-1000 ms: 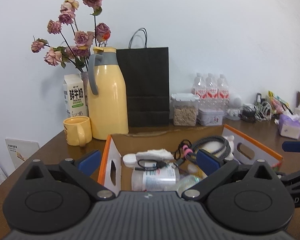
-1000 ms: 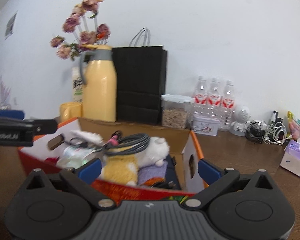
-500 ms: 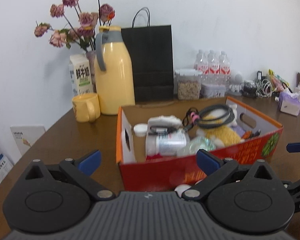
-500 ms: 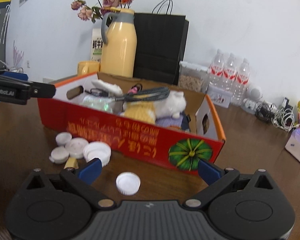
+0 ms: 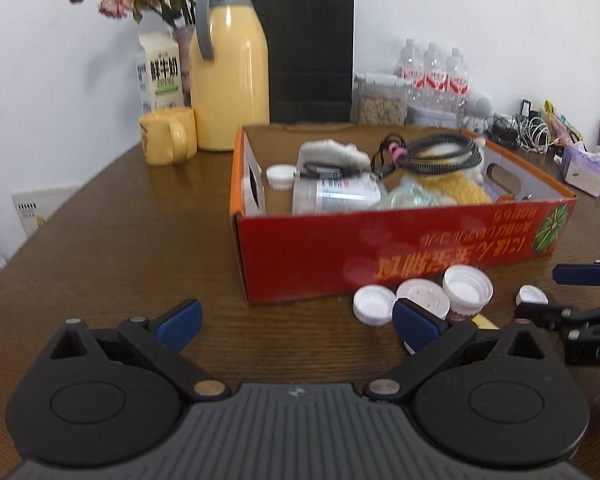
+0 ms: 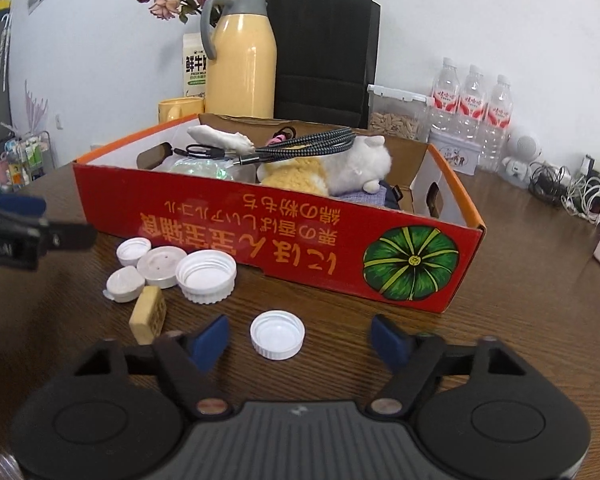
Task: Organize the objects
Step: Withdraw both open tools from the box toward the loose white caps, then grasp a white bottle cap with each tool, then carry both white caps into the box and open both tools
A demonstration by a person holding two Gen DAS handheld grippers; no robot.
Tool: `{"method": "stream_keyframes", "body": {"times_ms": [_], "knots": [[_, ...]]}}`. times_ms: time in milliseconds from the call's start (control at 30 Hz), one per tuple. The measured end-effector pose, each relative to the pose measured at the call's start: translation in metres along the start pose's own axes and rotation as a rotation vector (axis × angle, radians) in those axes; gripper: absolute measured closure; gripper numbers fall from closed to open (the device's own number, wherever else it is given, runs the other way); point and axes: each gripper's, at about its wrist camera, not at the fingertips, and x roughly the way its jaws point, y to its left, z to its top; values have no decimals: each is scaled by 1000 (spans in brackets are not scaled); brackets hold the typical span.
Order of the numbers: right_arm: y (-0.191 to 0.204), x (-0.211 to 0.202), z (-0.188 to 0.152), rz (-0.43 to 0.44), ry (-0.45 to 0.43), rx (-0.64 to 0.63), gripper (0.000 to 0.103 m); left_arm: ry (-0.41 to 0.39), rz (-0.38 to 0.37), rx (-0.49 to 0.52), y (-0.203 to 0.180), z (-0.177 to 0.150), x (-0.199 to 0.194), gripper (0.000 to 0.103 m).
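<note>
A red cardboard box (image 5: 400,252) (image 6: 236,220) sits on the brown table, holding a plush toy (image 6: 340,168), a coiled cable (image 5: 440,152), a bottle (image 5: 336,196) and other items. Several white lids (image 6: 206,270) (image 5: 466,284) and a small beige tile (image 6: 148,314) lie in front of the box. A single white lid (image 6: 277,334) lies just ahead of my right gripper (image 6: 300,336), which is open and empty. My left gripper (image 5: 296,320) is open and empty, left of the lids.
A yellow thermos (image 5: 230,80), yellow mug (image 5: 168,136), milk carton (image 5: 160,72), dried flowers and black paper bag (image 5: 312,52) stand behind the box. Water bottles (image 6: 472,108), a grain container, cables (image 6: 580,192) and a tissue pack (image 5: 584,166) are at the back right.
Both grippers have pulled back and risen from the box; the box front, the loose lids and the tile on the table have come into view.
</note>
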Motion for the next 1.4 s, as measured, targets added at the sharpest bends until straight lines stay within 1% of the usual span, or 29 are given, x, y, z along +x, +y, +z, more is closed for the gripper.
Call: {"method": "stream_keyframes", "body": {"times_ms": [33,100,167,233,300,367,500,567,600,667,733,800,900,967,1000,1067,1333,1400], "knots": [[-2,1,0,9,4,10,39,8,-6,-3,0,-1,2,0],[-3,2,0,18,12,26,55,17,-15,-3,0,-1,5,0],[-5,3,0,32,11,38,63,26,-19,1,-2,-1,8,0],[-5,3,0,36,11,39,66,39,-24,2,-3,0,13,0],[-4,3,0,35,10,38,72,48,-28,0,-4,1,17,0],[-4,3,0,36,9,36,75,50,-28,1,-5,1,20,0],[-4,3,0,36,9,37,75,58,-33,12,-8,3,26,1],[-4,3,0,36,9,37,75,65,-47,15,-10,3,29,9],[-4,3,0,36,9,37,75,69,-52,19,-11,2,30,12],[-4,3,0,36,9,36,75,63,-53,31,-13,2,31,20],[-3,3,0,35,9,36,75,54,-65,37,-15,1,30,26],[-3,3,0,36,9,37,75,49,-79,36,-15,2,30,30],[-3,3,0,36,9,37,75,41,-94,37,-16,2,28,43],[-3,3,0,36,8,37,75,36,-106,40,-17,2,27,59],[-3,3,0,36,8,37,75,34,-110,43,-18,2,27,62],[-3,3,0,35,8,37,75,33,-109,50,-19,1,26,73],[-4,2,0,30,5,43,75,24,-131,-3,-15,0,23,74],[-5,1,-1,29,-4,48,75,10,-123,-11,-14,0,20,74]]}}
